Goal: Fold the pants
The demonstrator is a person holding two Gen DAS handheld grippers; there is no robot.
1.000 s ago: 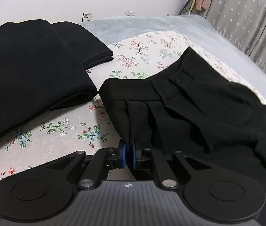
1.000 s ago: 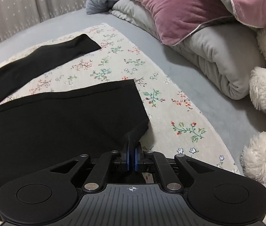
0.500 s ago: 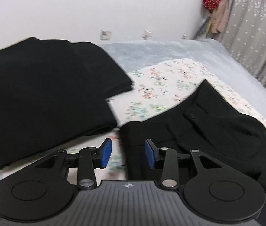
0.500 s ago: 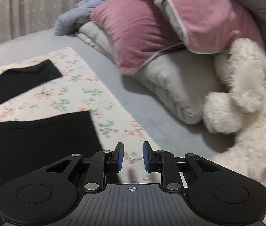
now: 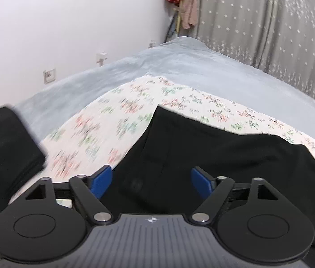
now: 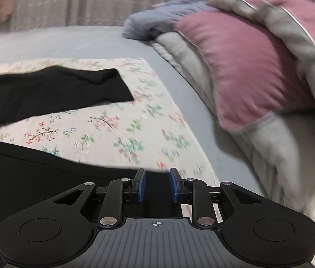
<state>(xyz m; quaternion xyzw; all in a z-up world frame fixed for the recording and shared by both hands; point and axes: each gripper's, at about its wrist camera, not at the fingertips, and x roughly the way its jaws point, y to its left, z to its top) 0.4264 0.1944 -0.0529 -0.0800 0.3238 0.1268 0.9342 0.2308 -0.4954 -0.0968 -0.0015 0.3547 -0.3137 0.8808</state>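
Note:
Black pants (image 5: 213, 154) lie on a floral cloth (image 5: 117, 120) spread over the bed. In the left wrist view the waist end lies flat in front of my left gripper (image 5: 152, 179), which is wide open and empty above it. In the right wrist view the near pant leg (image 6: 28, 178) lies below my right gripper (image 6: 156, 185), which is open and empty over its hem edge. The far leg (image 6: 52, 91) stretches across the floral cloth (image 6: 117, 131) further back.
A stack of folded black garments (image 5: 3, 154) sits at the left. A pink pillow (image 6: 258, 67) on grey-white bedding (image 6: 275, 147) lies to the right. A grey curtain (image 5: 269, 29) and white wall (image 5: 68, 17) stand behind the grey bed (image 5: 202, 69).
Both grippers were shut on the pants one second ago. Both have let go, opened and lifted, and the views have swung across the bed; the left jaws have opened wider.

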